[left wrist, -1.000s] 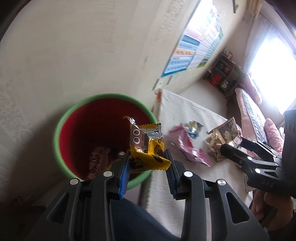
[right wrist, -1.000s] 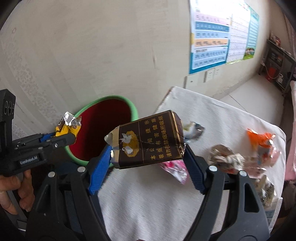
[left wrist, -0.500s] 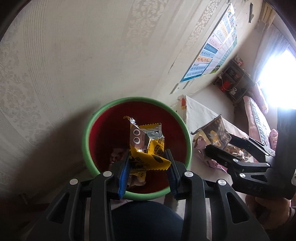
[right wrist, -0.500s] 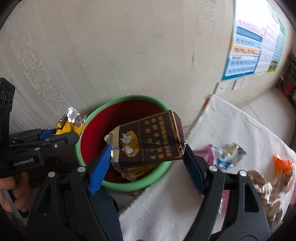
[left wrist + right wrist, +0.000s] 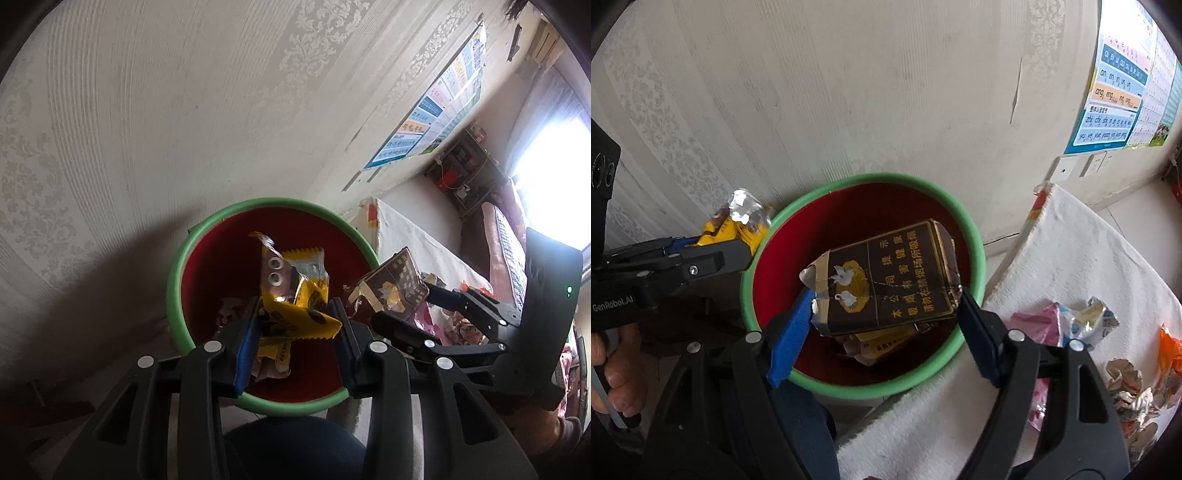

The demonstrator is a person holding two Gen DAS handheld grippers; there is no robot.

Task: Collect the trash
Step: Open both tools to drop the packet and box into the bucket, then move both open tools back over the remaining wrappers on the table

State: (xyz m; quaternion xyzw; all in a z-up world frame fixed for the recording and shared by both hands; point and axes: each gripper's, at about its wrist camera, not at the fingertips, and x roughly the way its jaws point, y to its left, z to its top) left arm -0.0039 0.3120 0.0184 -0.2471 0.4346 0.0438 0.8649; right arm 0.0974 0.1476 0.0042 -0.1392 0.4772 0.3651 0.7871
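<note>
The left gripper (image 5: 295,332) hangs over the round red bin with a green rim (image 5: 173,295), its jaws having just been opening; the crinkled yellow foil snack wrapper (image 5: 291,291) sits between the blue pads (image 5: 245,347), touching the left one, while its lower right corner reaches toward the right pad, though whether they touch is unclear. The wrapper's long axis runs up and away from the jaws, its silver torn end pointing toward the far wall, slightly left.

The right gripper (image 5: 886,321) is clenched on a dark brown flattened cigarette pack with gold lettering (image 5: 886,284), also above the bin's red interior (image 5: 849,229). The pack's long axis lies across the jaws, left to right, its torn silver-edged end at the left pad and its far right end tilted upward.

Other wrappers (image 5: 875,343) lie at the bin's bottom. To the right, a white towel-covered table (image 5: 1071,251) abuts the bin, bearing crumpled pink, blue-white and orange wrappers (image 5: 1071,321).
</note>
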